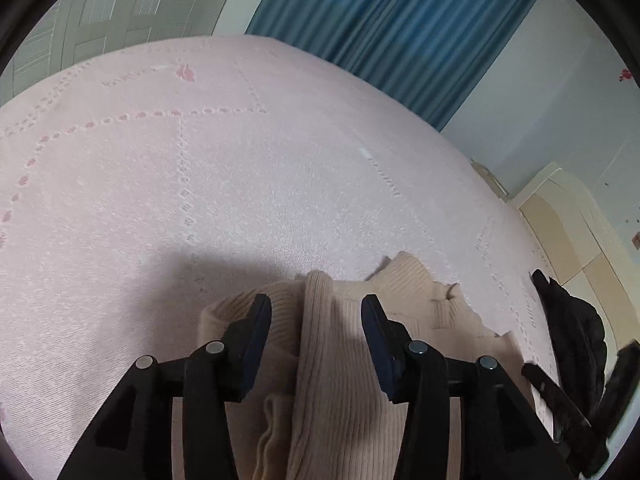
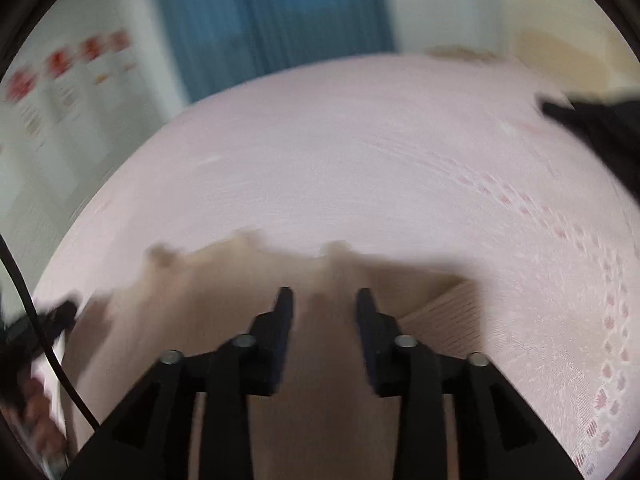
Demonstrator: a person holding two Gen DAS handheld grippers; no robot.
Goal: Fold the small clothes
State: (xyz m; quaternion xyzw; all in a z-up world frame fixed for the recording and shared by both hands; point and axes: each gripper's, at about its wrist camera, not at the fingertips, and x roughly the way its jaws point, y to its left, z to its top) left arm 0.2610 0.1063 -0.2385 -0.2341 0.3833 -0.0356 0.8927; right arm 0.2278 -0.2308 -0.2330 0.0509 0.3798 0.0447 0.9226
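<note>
Two claws: yours, both jaws spread, gripping nothing.
Left claw [image 1: 316, 312]: above the beige ribbed sweater [image 1: 344, 360].
Right claw [image 2: 323, 300]: above it too; view blurred.
Sweater: crumpled on pink bed cover [image 1: 200, 180].
Black garment [image 1: 576, 332]: beside it.

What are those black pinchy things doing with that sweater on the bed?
A person holds two grippers over a beige ribbed sweater lying on a pink bedspread, getting ready to fold it. The left gripper has its jaws open, with a raised ridge of the knit between them. The right gripper also has open jaws above the sweater, but that view is blurred by motion. A black garment lies off to the side.
</note>
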